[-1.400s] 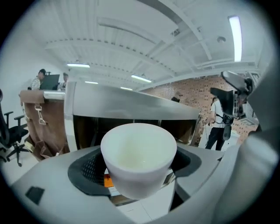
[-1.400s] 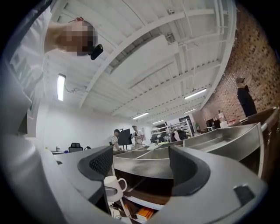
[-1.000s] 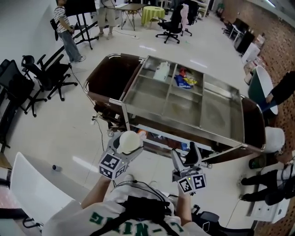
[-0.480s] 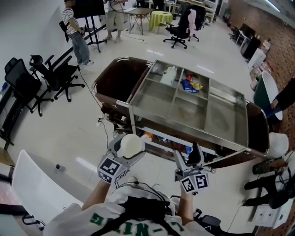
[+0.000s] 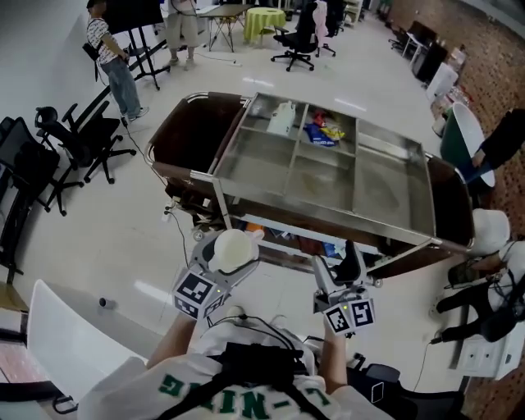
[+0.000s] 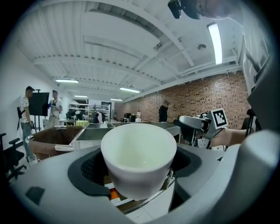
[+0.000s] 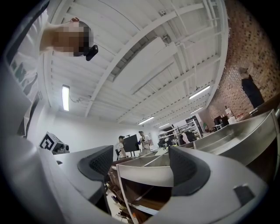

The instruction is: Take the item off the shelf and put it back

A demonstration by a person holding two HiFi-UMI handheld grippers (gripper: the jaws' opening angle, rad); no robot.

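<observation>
White cup (image 5: 234,250), clamped in the left gripper (image 6: 138,176), has edged nearer the steel cart (image 5: 262,160), so re-shelving looks next; the right gripper (image 7: 140,171) gapes empty.

Workroom floor around the cart
Black office chairs (image 5: 89,135) stand at left; a person in a striped top (image 5: 105,45) and a green-covered table (image 5: 264,22) farther off.
</observation>
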